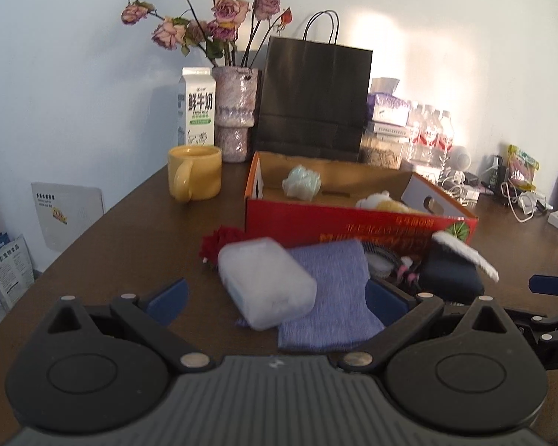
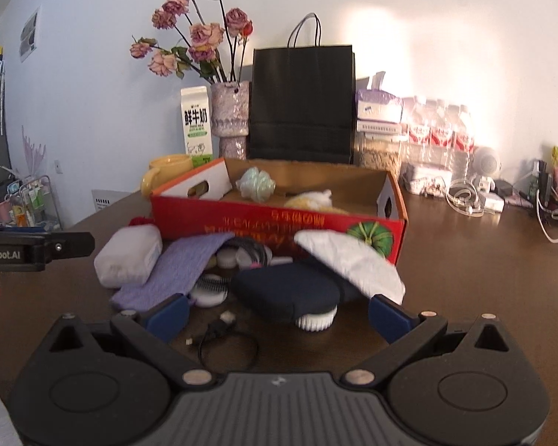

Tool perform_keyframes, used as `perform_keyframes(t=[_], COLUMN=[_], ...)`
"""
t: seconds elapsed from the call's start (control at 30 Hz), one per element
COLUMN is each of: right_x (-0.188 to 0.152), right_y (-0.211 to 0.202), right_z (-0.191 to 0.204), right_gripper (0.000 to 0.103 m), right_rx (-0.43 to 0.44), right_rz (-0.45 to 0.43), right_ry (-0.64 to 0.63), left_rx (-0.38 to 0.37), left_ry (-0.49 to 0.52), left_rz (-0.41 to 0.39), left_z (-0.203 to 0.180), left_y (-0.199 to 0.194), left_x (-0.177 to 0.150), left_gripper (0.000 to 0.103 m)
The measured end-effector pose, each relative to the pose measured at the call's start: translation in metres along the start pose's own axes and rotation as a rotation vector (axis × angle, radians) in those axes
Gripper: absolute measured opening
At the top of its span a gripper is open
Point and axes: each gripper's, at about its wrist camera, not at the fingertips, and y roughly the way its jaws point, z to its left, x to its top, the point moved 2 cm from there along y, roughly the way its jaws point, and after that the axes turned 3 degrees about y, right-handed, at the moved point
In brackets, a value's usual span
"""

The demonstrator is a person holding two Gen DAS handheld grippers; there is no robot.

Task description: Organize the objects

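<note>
**Both grippers poised before the pile**

The left gripper (image 1: 275,299), jaws spread and empty, faces the white pouch (image 1: 266,282) near the tabletop's front edge. The right gripper (image 2: 277,310), equally wide, faces the navy pad (image 2: 286,291). Next probably: clamp one, lift into the red box (image 2: 275,223).

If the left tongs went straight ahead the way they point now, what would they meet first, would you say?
Most likely the translucent white pack, which lies on the purple cloth between the open left tongs. Beyond it stands the red box. Depth is hard to judge in the fisheye view.
</note>
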Motion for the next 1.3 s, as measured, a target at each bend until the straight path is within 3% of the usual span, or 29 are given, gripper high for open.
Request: perform_keyframes(t=[0.33,0.73,1.0,1.3], right_x=[-0.032,-0.028,-0.017,-0.005], right_y=[-0.004,0.024,0.048,0.071], right_z=[0.011,0.024,0.032,0.040], right_gripper=[0.103,0.102,0.079,0.041], right_rx=[0.027,0.048,0.097,0.117], right_rz=[0.082,0.107,0.112,0.125], right_ry=[-0.004,-0.040,-0.060,-0.090], left_rx=[-0.012,-0.002,0.009,0.014], left_ry=[-0.016,-0.027,-0.034,-0.039], left_rz=[0.068,0.100,0.105,0.109], left_z=[0.006,0.013,0.018,0.018], left_y=[-0.011,-0.004,-0.002,0.003], left_x=[-0.030,-0.036,-0.036,-0.034], left_gripper=[0.103,0.103,0.103,0.103])
